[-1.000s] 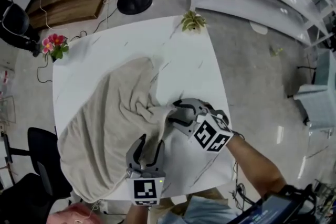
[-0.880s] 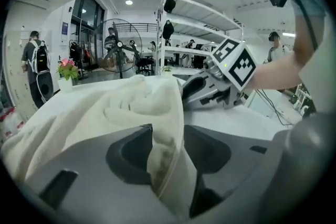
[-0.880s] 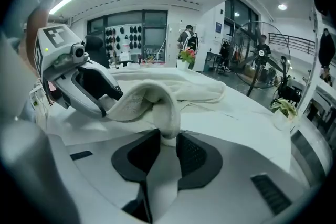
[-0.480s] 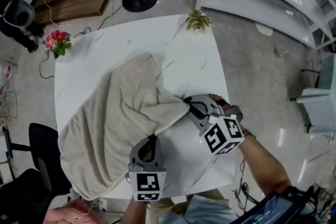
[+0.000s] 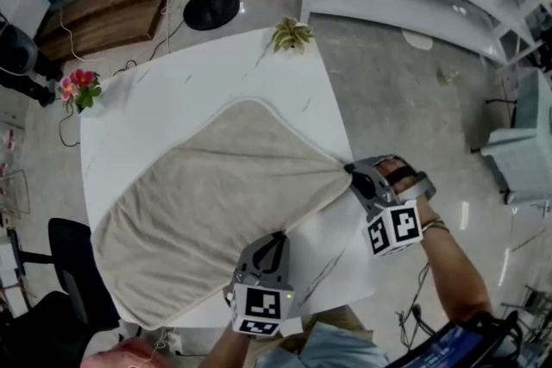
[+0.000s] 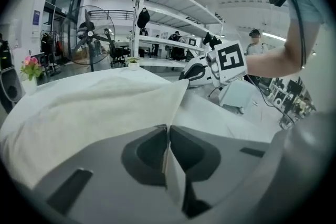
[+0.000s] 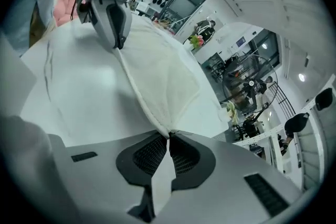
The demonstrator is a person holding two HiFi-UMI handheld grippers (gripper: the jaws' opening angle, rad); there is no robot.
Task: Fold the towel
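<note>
Your left gripper point(image 5: 276, 238) and right gripper point(image 5: 353, 174) each pinch an edge of the towel point(image 5: 207, 202) between closed fingers; it lies spread on the bench point(image 5: 164, 90).

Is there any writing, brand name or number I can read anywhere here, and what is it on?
No text can be read.
The left marker cube on the left hand-held gripper: black-and-white squares, no letters.
The right marker cube on the right hand-held gripper: the same.
The blue sign on the wall: too small to read.
The towel: no label shows.
</note>
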